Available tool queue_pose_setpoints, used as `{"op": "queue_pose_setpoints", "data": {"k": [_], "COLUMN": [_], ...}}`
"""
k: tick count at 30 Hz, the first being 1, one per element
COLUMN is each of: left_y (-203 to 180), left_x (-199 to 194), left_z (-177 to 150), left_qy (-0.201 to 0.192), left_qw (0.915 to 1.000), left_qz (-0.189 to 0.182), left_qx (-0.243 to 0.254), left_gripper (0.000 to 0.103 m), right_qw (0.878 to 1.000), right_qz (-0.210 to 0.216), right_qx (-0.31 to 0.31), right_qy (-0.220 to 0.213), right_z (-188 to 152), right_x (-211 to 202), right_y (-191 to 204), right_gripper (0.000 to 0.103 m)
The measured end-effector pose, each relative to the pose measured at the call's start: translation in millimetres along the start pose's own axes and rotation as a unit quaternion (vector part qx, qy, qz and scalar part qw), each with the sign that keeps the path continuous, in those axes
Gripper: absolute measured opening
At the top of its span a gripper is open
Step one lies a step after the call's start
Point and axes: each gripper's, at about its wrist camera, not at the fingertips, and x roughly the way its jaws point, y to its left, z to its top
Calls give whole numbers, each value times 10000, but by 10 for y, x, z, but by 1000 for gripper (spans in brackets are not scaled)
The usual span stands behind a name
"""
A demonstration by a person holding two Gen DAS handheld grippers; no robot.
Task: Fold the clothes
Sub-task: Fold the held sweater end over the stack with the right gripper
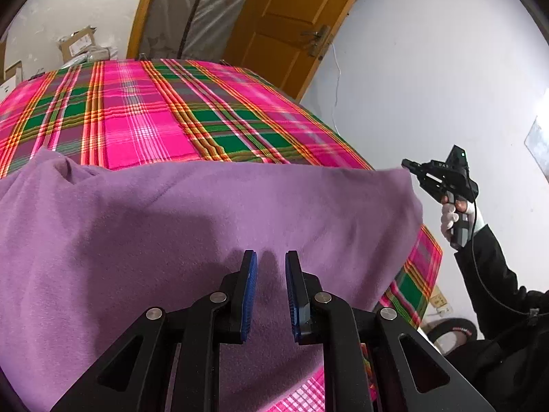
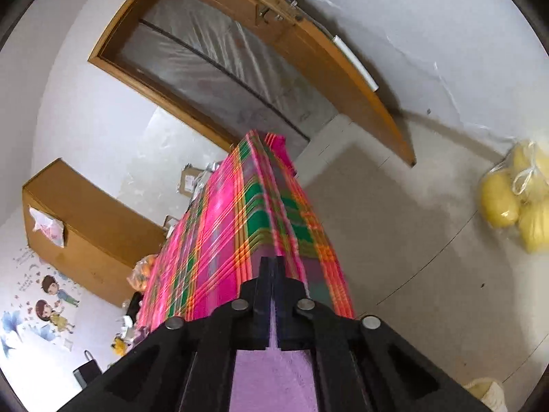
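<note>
Behind purple garment [image 1: 212, 213], plaid cloth [image 1: 154, 113], orange door [image 1: 291, 24], boxes [image 1: 77, 44]

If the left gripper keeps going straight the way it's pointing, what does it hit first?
Probably the purple cloth. The left gripper is open, and the cloth fills the view just past its fingers. The plaid cover lies beyond. How close the cloth is remains unclear.
</note>
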Motion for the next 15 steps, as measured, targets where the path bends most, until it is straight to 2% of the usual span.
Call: {"op": "queue_pose_setpoints", "data": {"k": [3, 4, 5, 8, 15], "left_y": [-31, -54, -79, -151, -221], "left_x": [59, 76, 78, 73, 146], "left_z": [-37, -52, -66, -94, -112], "left_qy": [111, 149, 163, 178, 276], "left_qw": [9999, 9999, 9998, 9995, 9989], "left_qz": [-28, -37, -52, -90, -114], "left_qx": [28, 61, 108, 248, 348], "left_gripper": [17, 17, 17, 17, 17], "right_qw": [9975, 9973, 9977, 9975, 9842], "right_qz": [-560, -552, -460, -96, 544], "right_qx": [394, 449, 467, 623, 1619], "right_qy": [149, 163, 181, 309, 460], "right_z": [-71, -118, -187, -451, -984], "right_x": [17, 1, -37, -174, -267], "right_y": [-225, -250, -252, -269, -545], "right_gripper": [6, 13, 23, 39, 41]}}
